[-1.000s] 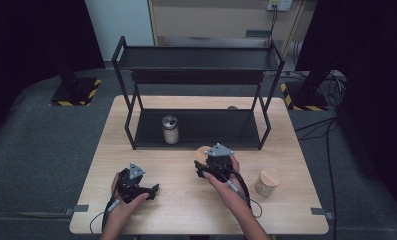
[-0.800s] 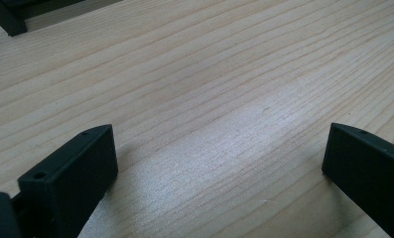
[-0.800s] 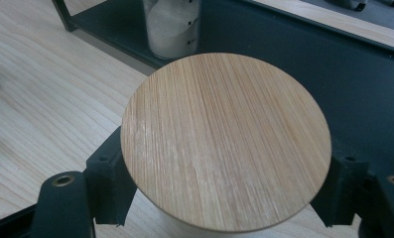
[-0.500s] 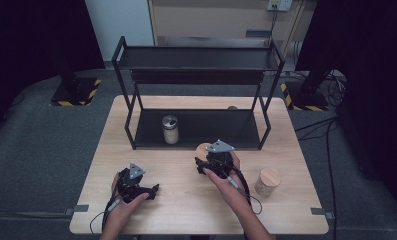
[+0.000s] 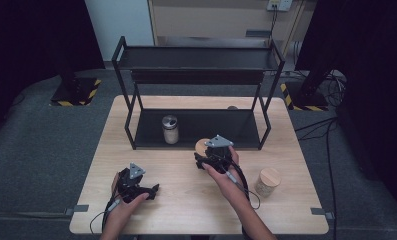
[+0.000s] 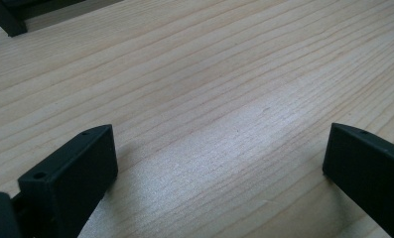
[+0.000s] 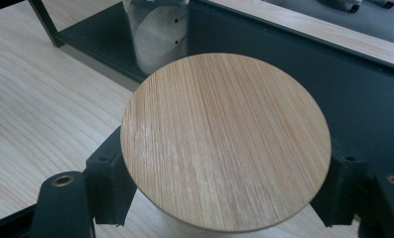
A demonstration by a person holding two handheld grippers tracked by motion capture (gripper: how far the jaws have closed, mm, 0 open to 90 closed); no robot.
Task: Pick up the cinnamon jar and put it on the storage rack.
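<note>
- While the left gripper (image 5: 147, 190) lies low over the front-left part of the wooden counter (image 5: 186, 210), its jaws stand wide apart with nothing between them; in the left gripper view bare wood grain shows between the two black jaws.
- On top of that gripper sits a grey three-cornered plate, and a cable trails from it toward the counter's front edge.
- Farther back, a black metal shelf rack (image 5: 196, 75) stands on the rear half of the counter, with an upper shelf and a lower one.
- On the lower shelf, left of centre, stands a clear jar with a shiny metal lid (image 5: 170, 129); in the right gripper view small dark marks show on its glass, too small to read.
- Just in front of the rack's lower shelf, near the middle of the counter, the right gripper (image 5: 202, 159) is clamped on a jar with a round bamboo lid (image 7: 226, 141); in the right gripper view the jaws press on the jar from both sides just under the lid.
- That lid is plain striped wood, with no writing or brand on it.
- Well to the right, near the front-right of the counter, a second wooden-lidded jar (image 5: 267, 181) stands upright by itself, with no label legible.
</note>
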